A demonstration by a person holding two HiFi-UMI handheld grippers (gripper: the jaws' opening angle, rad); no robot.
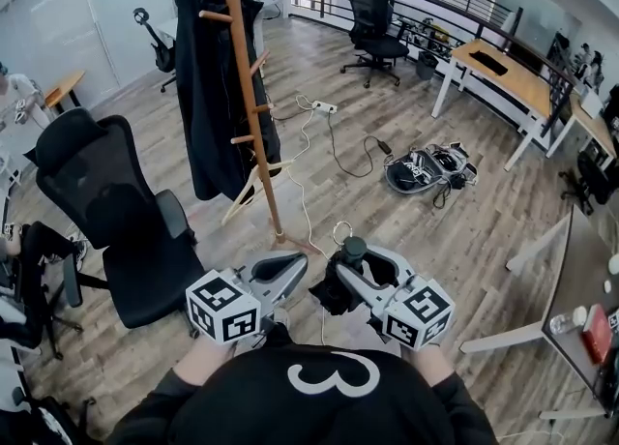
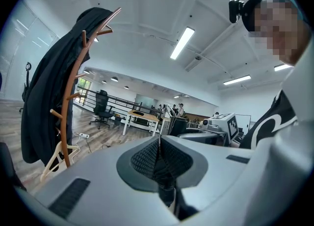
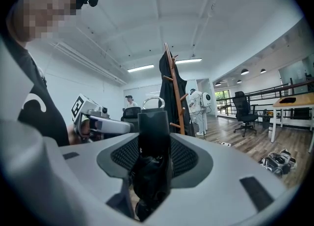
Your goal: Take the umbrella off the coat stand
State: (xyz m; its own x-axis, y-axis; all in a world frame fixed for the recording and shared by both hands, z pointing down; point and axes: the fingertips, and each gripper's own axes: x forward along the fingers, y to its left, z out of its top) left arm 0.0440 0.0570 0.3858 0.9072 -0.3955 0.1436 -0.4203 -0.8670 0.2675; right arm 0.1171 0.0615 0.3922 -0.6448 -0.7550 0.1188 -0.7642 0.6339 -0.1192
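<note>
I see the wooden coat stand (image 1: 253,114) upright on the floor, a dark coat (image 1: 208,95) draped over it. The folded black umbrella (image 1: 329,296) is off the stand (well apart), clamped between my right gripper's (image 1: 356,261) jaws. My left gripper's (image 1: 288,265) jaws are pressed together, empty.

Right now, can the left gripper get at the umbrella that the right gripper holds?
Probably yes. The left gripper sits close beside the umbrella, which the right gripper clamps, and nothing stands between them. Its jaws are together, though, so it must open first.
</note>
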